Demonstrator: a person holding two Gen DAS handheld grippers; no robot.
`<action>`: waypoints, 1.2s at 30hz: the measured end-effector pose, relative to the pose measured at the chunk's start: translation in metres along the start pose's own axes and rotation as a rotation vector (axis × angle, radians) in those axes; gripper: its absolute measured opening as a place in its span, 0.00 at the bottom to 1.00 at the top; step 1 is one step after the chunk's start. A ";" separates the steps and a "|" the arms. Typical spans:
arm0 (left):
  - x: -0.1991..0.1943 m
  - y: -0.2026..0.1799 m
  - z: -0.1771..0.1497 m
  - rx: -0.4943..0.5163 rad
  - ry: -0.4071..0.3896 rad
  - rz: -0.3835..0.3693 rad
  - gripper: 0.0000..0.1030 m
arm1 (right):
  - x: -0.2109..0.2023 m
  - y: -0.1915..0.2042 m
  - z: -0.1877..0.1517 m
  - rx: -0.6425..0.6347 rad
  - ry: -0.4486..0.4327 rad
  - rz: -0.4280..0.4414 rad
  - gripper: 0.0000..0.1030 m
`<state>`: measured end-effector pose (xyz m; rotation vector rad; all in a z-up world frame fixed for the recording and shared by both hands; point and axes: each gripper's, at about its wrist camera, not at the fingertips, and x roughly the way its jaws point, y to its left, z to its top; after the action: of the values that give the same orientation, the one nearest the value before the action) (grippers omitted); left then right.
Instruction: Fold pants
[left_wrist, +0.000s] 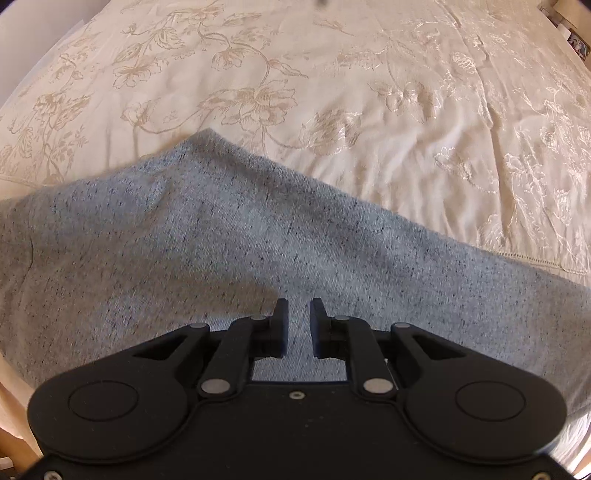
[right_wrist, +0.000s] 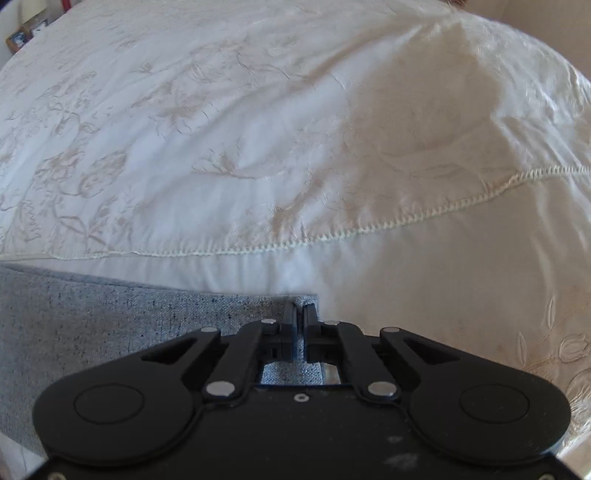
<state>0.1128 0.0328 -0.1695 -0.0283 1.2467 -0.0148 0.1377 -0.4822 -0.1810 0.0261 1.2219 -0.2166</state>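
The pants (right_wrist: 110, 325), spread on the bedspread (right_wrist: 258, 147), were pinched at their three-o'clock corner by the clenched right gripper (right_wrist: 299, 314), the left gripper (left_wrist: 298, 314) was parted above them, and slippage was judged possible from so shallow a bite.

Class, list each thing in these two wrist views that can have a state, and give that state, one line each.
Grey pants: spread flat on the bed, not yet fully folded.
Left gripper: jaws slightly apart above the pants; whether they pinch cloth cannot be told.
Right gripper: jaws shut on the pants' corner edge.
Bedspread: laid out, lightly wrinkled.
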 end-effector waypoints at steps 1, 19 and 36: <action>0.004 -0.001 0.006 0.001 -0.011 -0.005 0.21 | 0.004 0.000 0.000 0.010 0.002 0.004 0.02; 0.063 -0.003 0.055 -0.033 0.010 0.050 0.17 | -0.043 -0.029 -0.030 0.156 -0.099 0.139 0.17; -0.004 -0.025 0.015 -0.074 -0.024 -0.008 0.17 | -0.055 -0.061 -0.099 0.298 0.008 0.261 0.37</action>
<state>0.1260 0.0078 -0.1600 -0.0973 1.2228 0.0246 0.0172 -0.5203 -0.1578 0.4433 1.1721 -0.1687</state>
